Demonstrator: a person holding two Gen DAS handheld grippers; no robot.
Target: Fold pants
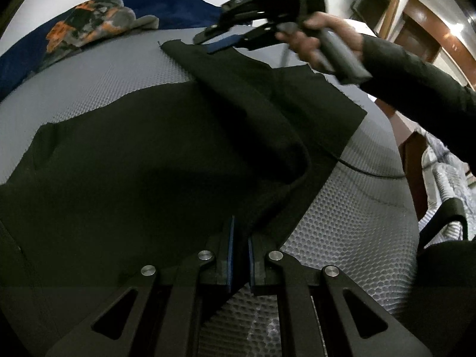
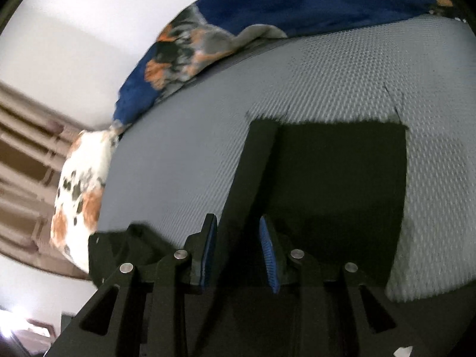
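1. The left gripper [image 1: 240, 255] has its jaws pressed together, pinching the black pants [image 1: 148, 154] fold.
2. The right gripper [image 2: 238, 255] has its jaws spread; the pants [image 2: 342, 178] lie ahead of them.
3. No writing can be read.

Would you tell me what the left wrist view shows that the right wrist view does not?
Only the left wrist view shows the left gripper pinching the black pants, and the hand holding the right gripper. Only the right wrist view shows a white spotted pillow and brown curtains. Both show the pants, grey mattress and blue blanket.
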